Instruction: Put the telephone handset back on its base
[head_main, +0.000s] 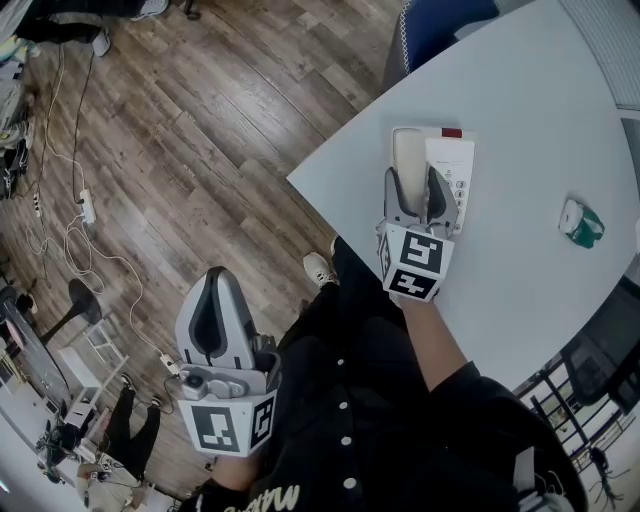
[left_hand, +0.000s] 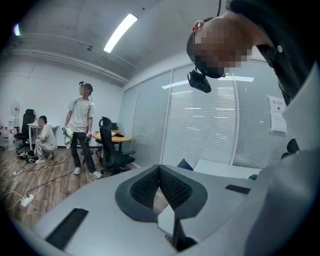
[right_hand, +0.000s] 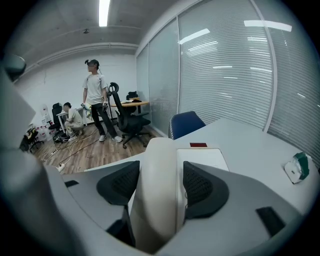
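The handset (head_main: 408, 157) is cream, the base (head_main: 450, 162) white with a red patch (head_main: 451, 132), the floor (head_main: 200, 130) brown wood-grain.

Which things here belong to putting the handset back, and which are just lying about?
Job: handset, base, right gripper.
Lying about: green-white object, blue chair, power strip, left gripper (idle).

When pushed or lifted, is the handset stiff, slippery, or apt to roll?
The handset looks like hard moulded plastic, so it is probably stiff. Its smooth rounded back may slip in a grip. It seems to lie along the base, so it likely would not roll far.
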